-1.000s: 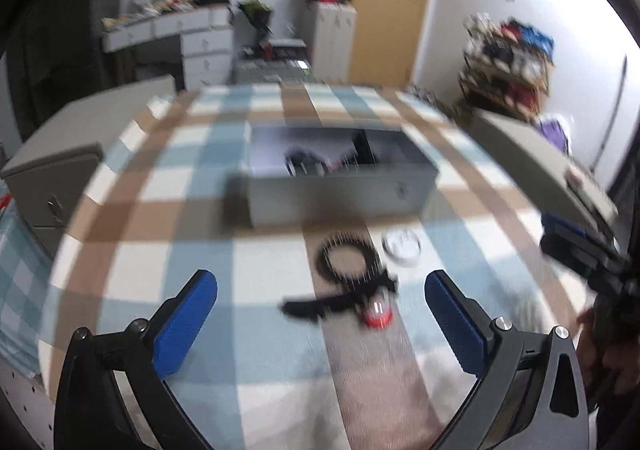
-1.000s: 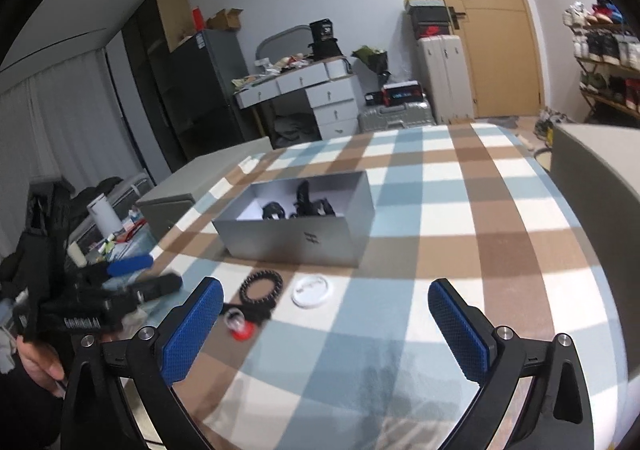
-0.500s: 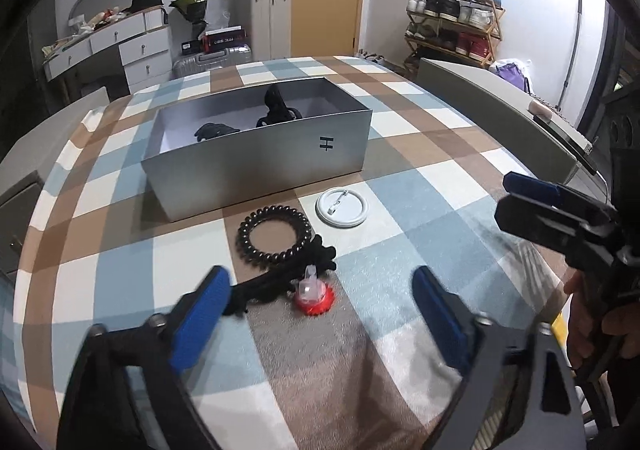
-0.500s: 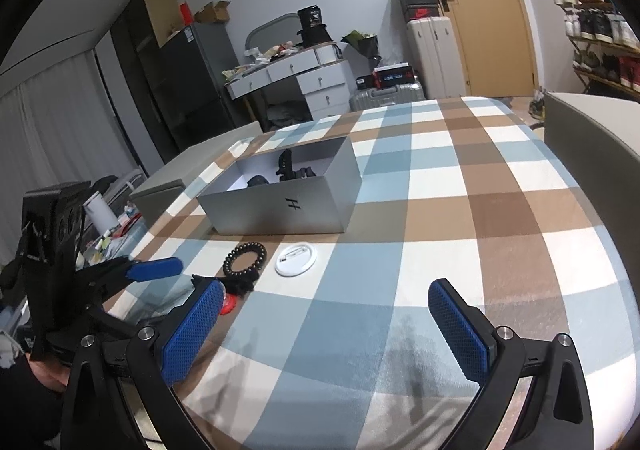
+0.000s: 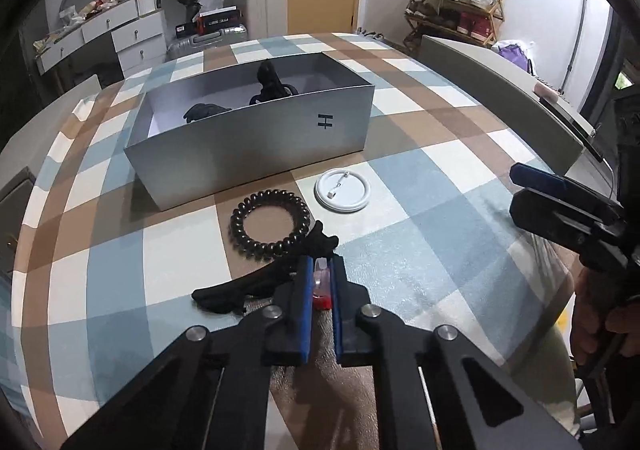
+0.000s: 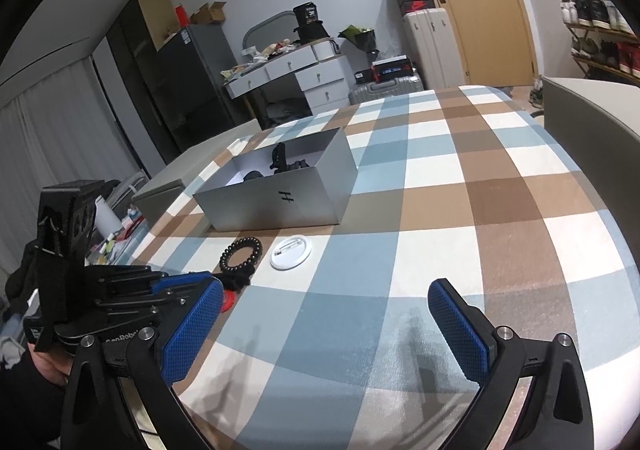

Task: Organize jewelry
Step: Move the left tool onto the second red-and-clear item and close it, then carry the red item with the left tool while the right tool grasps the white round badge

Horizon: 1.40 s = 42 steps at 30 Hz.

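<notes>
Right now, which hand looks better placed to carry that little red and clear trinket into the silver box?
Left. The left gripper is shut on the red and clear trinket, with the silver box straight ahead. The right gripper is open, empty, off to the side over bare tablecloth.

Left tool (image 5: pixel 321 282) lowered and advanced, jaws now closed on red-based trinket (image 5: pixel 322 284) — earlier wide apart

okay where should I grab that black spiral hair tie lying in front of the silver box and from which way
Take the black spiral hair tie from above, one finger in the open centre and one outside, pinching its right arc. It lies flat, so there is no side to clamp, and the black hair clip crowds its near edge. The right tool is open and empty.
</notes>
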{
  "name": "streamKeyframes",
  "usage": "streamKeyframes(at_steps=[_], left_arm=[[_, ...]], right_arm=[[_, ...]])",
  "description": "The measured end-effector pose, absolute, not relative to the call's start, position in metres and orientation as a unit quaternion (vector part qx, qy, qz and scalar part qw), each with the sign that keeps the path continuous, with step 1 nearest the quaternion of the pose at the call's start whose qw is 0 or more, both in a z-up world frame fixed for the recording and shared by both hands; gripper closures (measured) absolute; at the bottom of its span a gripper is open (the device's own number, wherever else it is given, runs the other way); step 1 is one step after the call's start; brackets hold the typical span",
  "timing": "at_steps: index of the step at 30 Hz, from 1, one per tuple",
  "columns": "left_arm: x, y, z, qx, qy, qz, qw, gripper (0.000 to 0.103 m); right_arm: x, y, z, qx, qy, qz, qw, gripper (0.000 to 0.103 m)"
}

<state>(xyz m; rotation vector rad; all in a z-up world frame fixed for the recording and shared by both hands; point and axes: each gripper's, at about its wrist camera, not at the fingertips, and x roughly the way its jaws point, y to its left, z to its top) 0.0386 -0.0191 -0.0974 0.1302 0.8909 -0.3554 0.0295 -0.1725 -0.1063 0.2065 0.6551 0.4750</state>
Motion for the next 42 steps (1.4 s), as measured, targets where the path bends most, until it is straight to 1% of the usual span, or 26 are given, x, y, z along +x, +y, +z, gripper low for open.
streamKeyframes(at_steps=[14,21,24,25,26,29,32,33,34,42], left_arm=[[0.029,-0.005,-0.083,0.027,0.415,-0.183,0.891,0.101],[0.032,0.003,-0.089,-0.013,0.410,-0.198,0.890,0.100],[0.036,-0.005,-0.095,-0.015,0.416,-0.216,0.883,0.090],[0.038,-0.008,-0.097,-0.013,0.419,-0.218,0.882,0.085],[0.040,-0.010,-0.100,-0.008,0.422,-0.213,0.881,0.081],[0.045,-0.012,-0.105,0.003,0.423,-0.200,0.884,0.079],[0.050,-0.012,-0.110,0.002,0.437,-0.199,0.878,0.080],[0.050,-0.012,-0.111,0.005,0.441,-0.195,0.876,0.083],[0.049,-0.013,-0.111,0.015,0.437,-0.191,0.879,0.090],[0.039,-0.006,-0.104,0.024,0.424,-0.188,0.885,0.090]], right_arm=[[0.034,-0.163,-0.100,0.096,0.324,0.236,0.911,0.000],[0.039,-0.148,-0.092,0.093,0.323,0.250,0.908,0.000],[0.037,-0.143,-0.094,0.085,0.324,0.252,0.908,0.000],[0.036,-0.141,-0.095,0.081,0.326,0.252,0.907,0.000],[0.036,-0.140,-0.096,0.079,0.328,0.252,0.907,0.000],[0.036,-0.140,-0.098,0.075,0.331,0.249,0.907,0.000],[0.037,-0.141,-0.098,0.076,0.332,0.246,0.908,0.000],[0.038,-0.141,-0.099,0.075,0.332,0.245,0.908,0.000],[0.039,-0.142,-0.099,0.076,0.333,0.245,0.907,0.000],[0.045,-0.137,-0.098,0.069,0.340,0.254,0.903,0.000]])
